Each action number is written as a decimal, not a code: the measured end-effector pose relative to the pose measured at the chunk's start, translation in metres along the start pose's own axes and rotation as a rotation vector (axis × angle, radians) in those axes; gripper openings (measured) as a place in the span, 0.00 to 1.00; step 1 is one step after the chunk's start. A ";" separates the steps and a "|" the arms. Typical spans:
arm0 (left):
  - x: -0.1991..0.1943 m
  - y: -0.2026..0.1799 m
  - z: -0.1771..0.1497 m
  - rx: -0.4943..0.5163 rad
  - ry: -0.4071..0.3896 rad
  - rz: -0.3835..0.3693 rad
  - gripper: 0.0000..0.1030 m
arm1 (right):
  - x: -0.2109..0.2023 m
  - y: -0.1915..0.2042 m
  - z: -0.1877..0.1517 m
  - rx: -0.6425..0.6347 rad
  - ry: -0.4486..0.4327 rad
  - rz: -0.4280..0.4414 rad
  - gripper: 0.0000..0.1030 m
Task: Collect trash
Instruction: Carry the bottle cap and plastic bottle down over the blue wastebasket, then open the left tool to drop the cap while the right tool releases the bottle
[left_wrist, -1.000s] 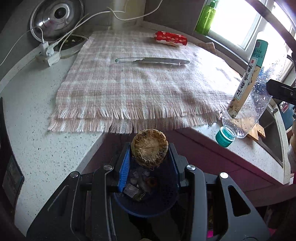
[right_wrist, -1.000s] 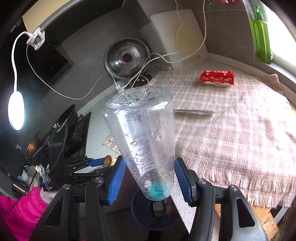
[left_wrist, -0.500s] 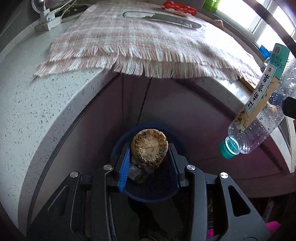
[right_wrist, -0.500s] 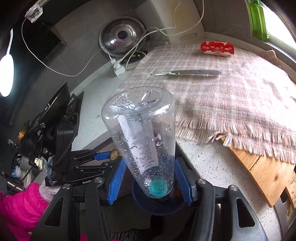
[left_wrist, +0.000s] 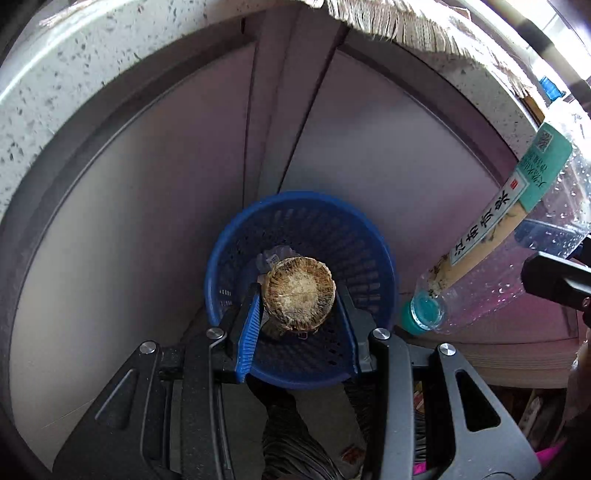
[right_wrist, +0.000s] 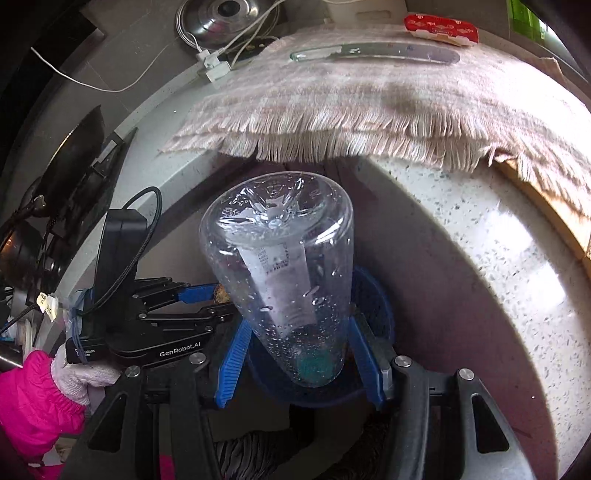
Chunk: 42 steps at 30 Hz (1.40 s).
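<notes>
- We held our left gripper (left_wrist: 299, 302) clenched on a round brown piece of trash (left_wrist: 298, 293), directly above the blue basket (left_wrist: 373, 236); what the piece was, we could not tell.
- Our right gripper (right_wrist: 301, 354) gripped a clear plastic bottle (right_wrist: 280, 266) cap-down over the same basket (right_wrist: 380, 306), the green cap (left_wrist: 423, 312) just beside the basket's rim in the left view.
- The bottle hid most of the basket in the right view, and the cap there was only a blur through wet plastic.
- Inside the basket, pale scraps (left_wrist: 273, 256) lay half hidden behind the brown piece.
- Above the basket, the fringed cloth (right_wrist: 369, 107) overhung the counter edge (right_wrist: 461, 229), with a knife (right_wrist: 376, 53) and a red packet (right_wrist: 439, 27) on it.
- Left of the basket, a gloved hand (right_wrist: 79, 376) showed, its pink sleeve cut off.
</notes>
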<state>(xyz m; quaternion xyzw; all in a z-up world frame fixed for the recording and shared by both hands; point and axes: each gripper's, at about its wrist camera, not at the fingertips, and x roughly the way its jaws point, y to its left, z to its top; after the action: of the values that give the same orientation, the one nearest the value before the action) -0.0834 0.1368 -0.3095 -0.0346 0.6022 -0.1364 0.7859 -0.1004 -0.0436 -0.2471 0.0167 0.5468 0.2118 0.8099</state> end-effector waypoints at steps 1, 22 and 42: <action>0.003 -0.001 -0.002 0.006 0.004 0.003 0.37 | 0.005 0.000 -0.003 0.002 0.009 -0.003 0.55; 0.045 -0.007 -0.027 0.045 0.086 0.072 0.37 | 0.066 -0.021 -0.031 0.012 0.142 -0.072 0.55; 0.043 -0.015 -0.022 0.070 0.083 0.108 0.43 | 0.073 -0.024 -0.025 0.022 0.154 -0.051 0.57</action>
<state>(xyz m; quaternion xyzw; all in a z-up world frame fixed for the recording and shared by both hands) -0.0973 0.1135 -0.3524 0.0311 0.6302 -0.1160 0.7671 -0.0916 -0.0442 -0.3277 -0.0046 0.6101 0.1855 0.7703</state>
